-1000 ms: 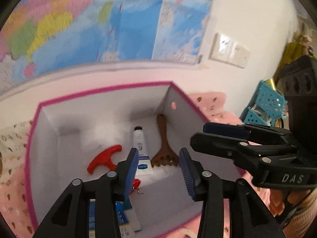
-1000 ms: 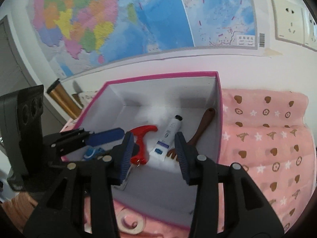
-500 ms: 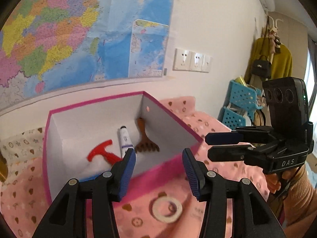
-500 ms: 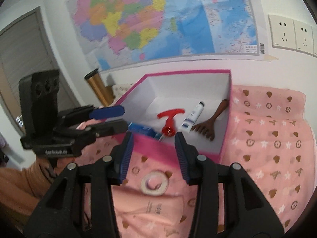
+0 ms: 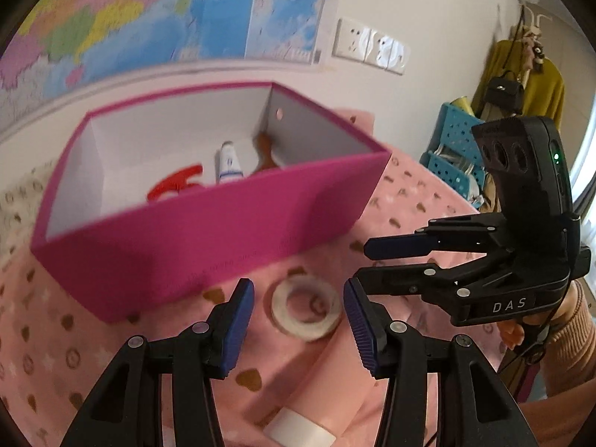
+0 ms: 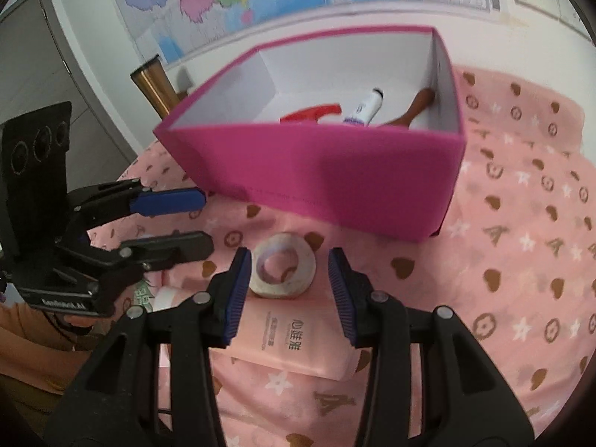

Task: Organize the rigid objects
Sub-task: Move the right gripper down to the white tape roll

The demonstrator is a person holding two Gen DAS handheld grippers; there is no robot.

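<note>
Both grippers are pulling back from the magenta cardboard box point(image 6: 335, 171) and sinking toward the white tape ring point(image 6: 283, 270) lying on the pink cloth point(image 6: 521, 260). Left gripper point(image 5: 298, 311) jaws have just been opening; right gripper point(image 6: 286, 290) jaws are standing apart, both empty. Red handle point(image 6: 313, 113), white tube point(image 6: 363, 111) and brown wooden scraper point(image 6: 413, 110) are already sitting boxed; the ring and pink pack point(image 6: 298, 339) are remaining.

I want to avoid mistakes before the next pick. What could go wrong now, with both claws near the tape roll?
1. Both the left claw and the right claw point at the same tape roll; they may collide.
2. The roll lies partly on a pink packet, so it may slide or tilt when pinched.
3. The magenta box stands just behind the roll; a forward push could knock its wall.
</note>
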